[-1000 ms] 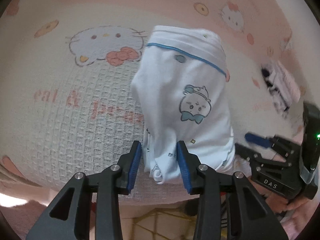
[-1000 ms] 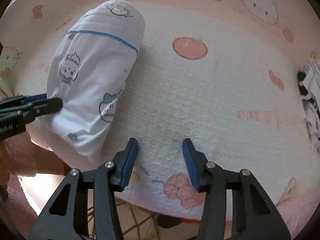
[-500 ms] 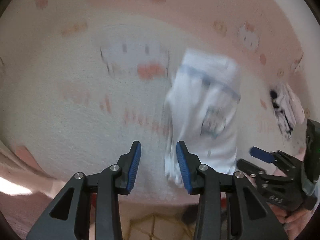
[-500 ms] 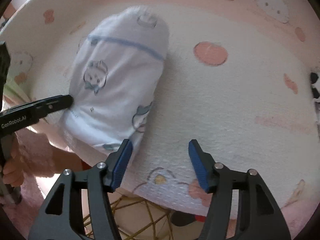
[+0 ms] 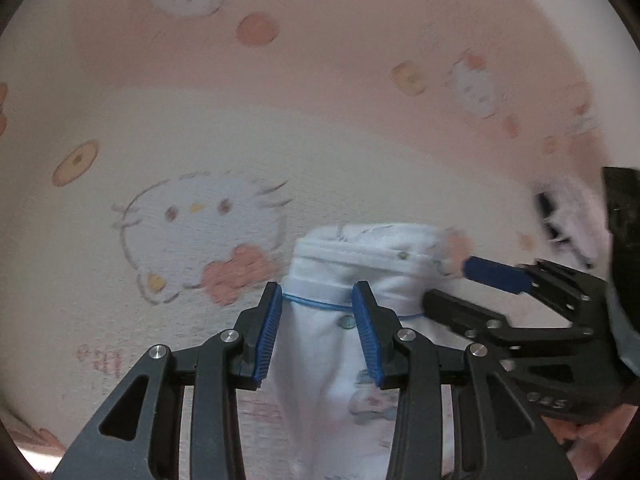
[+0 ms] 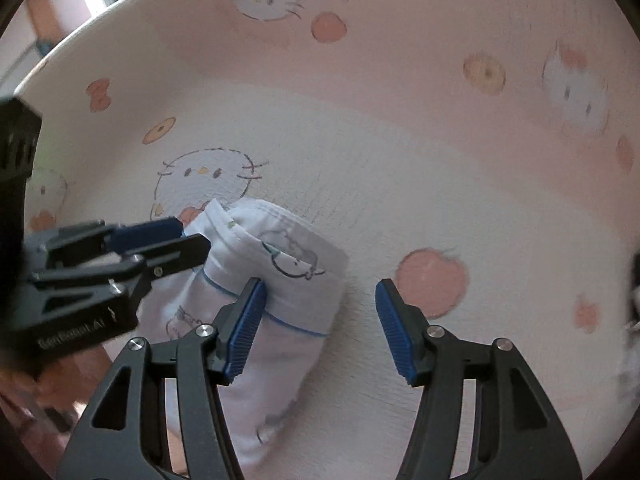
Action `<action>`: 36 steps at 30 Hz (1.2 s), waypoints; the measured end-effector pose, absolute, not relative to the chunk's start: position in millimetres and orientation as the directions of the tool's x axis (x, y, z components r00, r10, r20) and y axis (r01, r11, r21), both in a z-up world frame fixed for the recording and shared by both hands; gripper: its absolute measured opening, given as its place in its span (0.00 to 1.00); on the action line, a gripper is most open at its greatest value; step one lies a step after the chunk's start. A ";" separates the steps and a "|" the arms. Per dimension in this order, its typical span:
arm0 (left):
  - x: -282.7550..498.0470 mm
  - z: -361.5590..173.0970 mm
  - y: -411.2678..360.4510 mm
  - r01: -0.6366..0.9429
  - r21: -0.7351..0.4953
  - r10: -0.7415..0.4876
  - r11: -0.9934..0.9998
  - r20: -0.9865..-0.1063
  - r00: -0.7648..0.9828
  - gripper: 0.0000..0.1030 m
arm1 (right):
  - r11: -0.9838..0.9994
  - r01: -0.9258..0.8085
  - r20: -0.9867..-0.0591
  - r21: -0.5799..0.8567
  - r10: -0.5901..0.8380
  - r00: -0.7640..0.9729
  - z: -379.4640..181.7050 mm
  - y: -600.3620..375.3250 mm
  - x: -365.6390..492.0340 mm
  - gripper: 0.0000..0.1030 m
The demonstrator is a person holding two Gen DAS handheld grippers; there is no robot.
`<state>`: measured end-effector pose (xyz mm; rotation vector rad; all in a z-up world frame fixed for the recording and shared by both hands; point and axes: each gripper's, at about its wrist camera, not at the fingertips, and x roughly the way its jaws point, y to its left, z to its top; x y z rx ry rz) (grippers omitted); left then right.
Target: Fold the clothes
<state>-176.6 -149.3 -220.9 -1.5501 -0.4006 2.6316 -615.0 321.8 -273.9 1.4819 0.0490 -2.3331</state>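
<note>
**Both grippers crowding the white garment**

The white garment (image 5: 340, 344) is lying on the pink cat-print blanket (image 5: 200, 152), folded into a narrow bundle with a blue piping line across it and small cartoon prints on the fabric. In the left wrist view, the left gripper (image 5: 318, 332) is reaching over the bundle with its fingers (image 5: 267, 336) spread apart — the cloth is showing between them, but they are not clamping it. The right gripper (image 5: 464, 286) is coming in from the right side of that view, one blue-padded finger lying at the top hem of the garment and the black one just below it.

In the right wrist view, the right gripper (image 6: 320, 328) is standing wide open, its left finger (image 6: 244, 328) sitting over the garment's edge and the other over bare blanket. The left gripper (image 6: 192, 240) is meeting the bundle's upper left corner there — whether it is touching the cloth, I cannot tell. A dark-and-white crumpled item (image 5: 568, 220) is lying blurred at the far right.
</note>
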 end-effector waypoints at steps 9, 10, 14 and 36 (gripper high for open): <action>-171.6 -227.2 -175.2 0.253 -0.117 -0.004 -0.960 -0.902 -0.432 0.43 | -0.929 0.282 -0.902 0.238 -0.319 -0.290 -275.9 340.1 -629.9 0.66; -172.0 -225.5 -172.4 0.236 -0.137 0.019 -0.962 -0.896 -0.443 0.42 | -0.927 0.276 -0.897 0.256 -0.333 -0.289 -270.4 344.8 -627.9 0.63; -173.4 -218.6 -161.2 0.164 -0.212 0.109 -0.963 -0.869 -0.483 0.42 | -0.917 0.303 -0.853 0.261 -0.366 -0.372 -243.4 350.8 -616.4 0.63; -184.2 -228.5 -173.9 0.280 -0.363 0.199 -0.889 -0.855 -0.478 0.49 | -0.944 0.122 -0.870 0.306 -0.329 -0.367 -280.3 365.3 -634.7 0.66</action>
